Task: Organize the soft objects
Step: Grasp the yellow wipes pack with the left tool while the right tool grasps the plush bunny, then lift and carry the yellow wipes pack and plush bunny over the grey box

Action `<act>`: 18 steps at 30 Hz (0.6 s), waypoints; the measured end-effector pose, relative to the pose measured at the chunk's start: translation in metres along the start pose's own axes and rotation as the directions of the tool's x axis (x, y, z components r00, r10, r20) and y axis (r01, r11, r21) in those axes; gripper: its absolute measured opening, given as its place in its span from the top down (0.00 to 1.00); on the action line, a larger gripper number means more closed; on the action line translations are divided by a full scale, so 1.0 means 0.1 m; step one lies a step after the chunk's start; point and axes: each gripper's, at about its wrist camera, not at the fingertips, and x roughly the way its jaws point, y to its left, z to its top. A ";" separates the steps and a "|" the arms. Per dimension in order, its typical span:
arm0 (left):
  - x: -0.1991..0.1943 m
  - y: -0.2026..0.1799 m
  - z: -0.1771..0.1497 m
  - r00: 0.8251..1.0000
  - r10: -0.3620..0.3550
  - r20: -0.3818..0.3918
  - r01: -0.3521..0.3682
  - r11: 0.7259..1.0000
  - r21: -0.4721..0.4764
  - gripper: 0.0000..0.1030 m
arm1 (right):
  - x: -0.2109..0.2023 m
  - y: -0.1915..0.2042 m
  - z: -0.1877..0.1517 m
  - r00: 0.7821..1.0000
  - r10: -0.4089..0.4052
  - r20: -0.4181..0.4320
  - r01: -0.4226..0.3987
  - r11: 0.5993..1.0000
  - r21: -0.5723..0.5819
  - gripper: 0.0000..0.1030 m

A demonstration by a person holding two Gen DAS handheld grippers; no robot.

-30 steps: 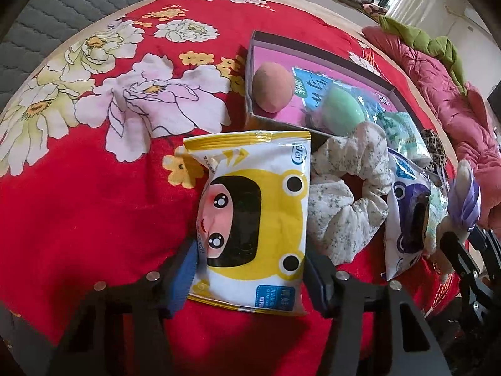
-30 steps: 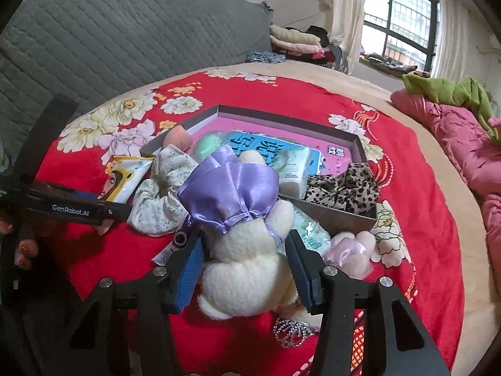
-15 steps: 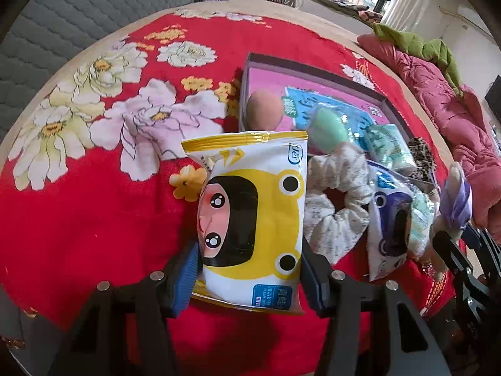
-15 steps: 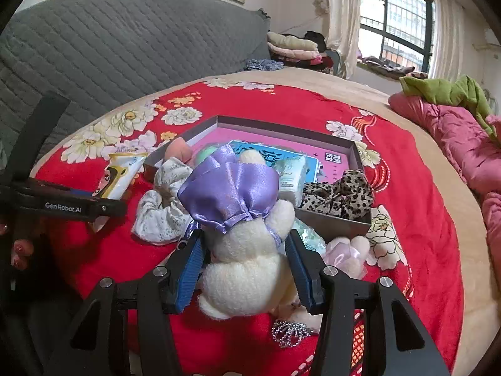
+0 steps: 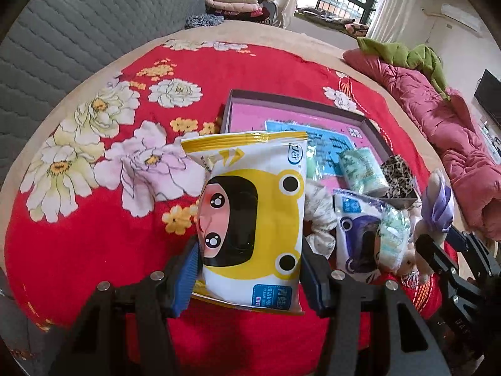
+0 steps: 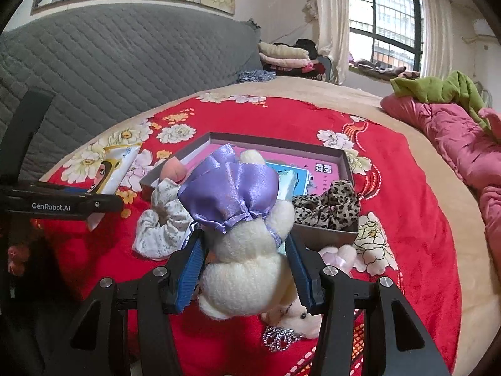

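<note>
Left wrist view: the left gripper is clamped on a glossy plastic wipes pack, rectangular, yellow and white with a cartoon face, held above the red floral blanket that covers the bed. Past it lies a shallow rectangular box with grey card walls and a pink floor. A second crinkly pack, purple and white, lies on the blanket just before the box's near edge, beside a white floral fabric scrunchie. In the right wrist view the right gripper is clamped on one fluffy cream plush toy in a shiny purple satin dress. One leopard-print scrunchie sits in the box's near right corner; one rounded pink sponge sits at its left end. A second, smaller plush lies on the blanket below the gripper.
</note>
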 end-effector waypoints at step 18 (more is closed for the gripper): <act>-0.06 -0.20 0.24 0.998 -0.021 0.063 0.020 1.000 0.015 0.44 | -0.09 -0.21 0.14 0.995 -0.080 0.060 0.077 0.995 0.058 0.48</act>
